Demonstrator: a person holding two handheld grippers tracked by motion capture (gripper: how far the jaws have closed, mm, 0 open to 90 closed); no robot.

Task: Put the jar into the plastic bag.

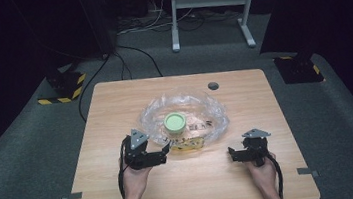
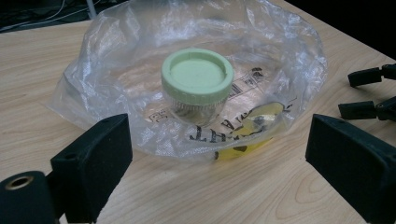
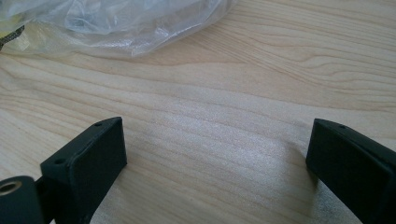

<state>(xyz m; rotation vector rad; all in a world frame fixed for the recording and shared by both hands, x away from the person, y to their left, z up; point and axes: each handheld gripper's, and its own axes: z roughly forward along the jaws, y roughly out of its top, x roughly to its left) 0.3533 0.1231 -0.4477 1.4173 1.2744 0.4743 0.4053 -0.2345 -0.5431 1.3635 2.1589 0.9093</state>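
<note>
Looking down in the high view, 2 hands enter from the bottom edge: the left gripper [image 1: 166,151] sits at the plastic bag's [image 1: 216,112] lower left rim, the right gripper [image 1: 232,152] lower right, apart from it. The left gripper view shows jaws spread wide, a green-lidded jar [image 2: 197,84] inside the bag at centre. The right gripper view shows jaws apart over bare table [image 3: 243,93], bag edge upper left.

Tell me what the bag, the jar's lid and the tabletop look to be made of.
Bag: thin clear plastic film, glossy and crinkled, with black print and a yellow patch. Lid: apparently moulded plastic, matte pale green, ribbed at its edge; the jar under it looks clear, plastic or glass. Tabletop: light wood grain, smooth, possibly laminate.
</note>
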